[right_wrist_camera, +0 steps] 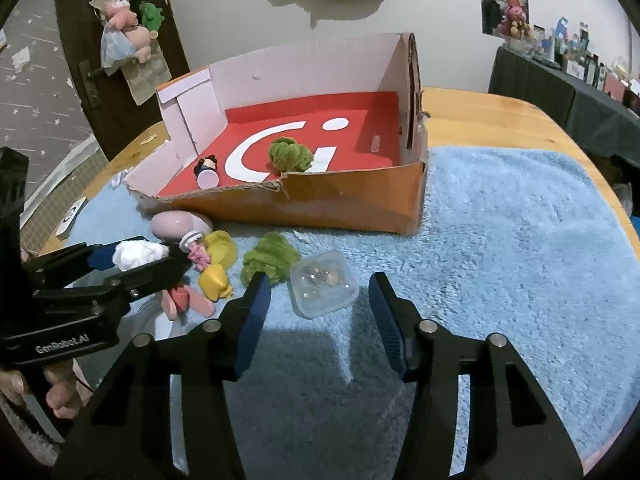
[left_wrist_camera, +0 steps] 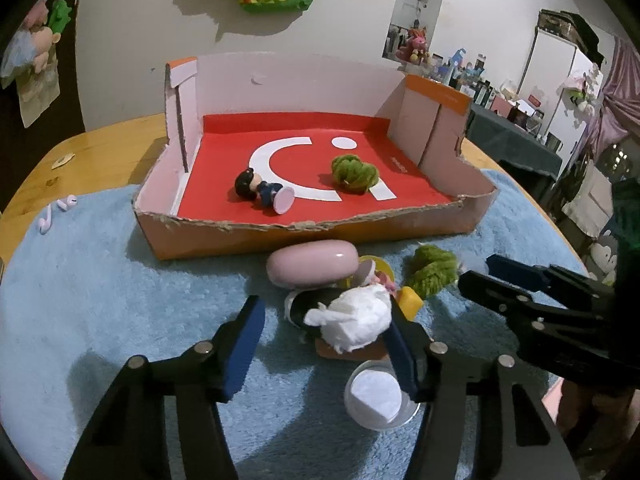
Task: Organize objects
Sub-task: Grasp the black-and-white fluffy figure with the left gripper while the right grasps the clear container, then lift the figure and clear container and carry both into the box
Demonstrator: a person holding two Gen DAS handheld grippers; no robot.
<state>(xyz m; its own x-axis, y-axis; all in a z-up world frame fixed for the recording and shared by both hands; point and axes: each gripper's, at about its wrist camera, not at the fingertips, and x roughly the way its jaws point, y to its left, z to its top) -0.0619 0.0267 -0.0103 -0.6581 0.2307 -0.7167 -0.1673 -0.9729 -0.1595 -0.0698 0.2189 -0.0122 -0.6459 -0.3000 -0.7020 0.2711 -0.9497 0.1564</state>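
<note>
An orange cardboard box with a red floor holds a small dark-haired figurine and a green yarn ball. In front of it on the blue mat lie a pink oval case, a second green yarn ball, yellow and pink toys and a clear plastic case. My left gripper is open around a white crumpled wad, which rests against its right finger. My right gripper is open just in front of the clear case. The box also shows in the right wrist view.
A clear cup with a white disc stands near the left gripper. White earbuds lie at the mat's left edge. The blue mat covers a wooden table. A dark door with hanging toys is at the left.
</note>
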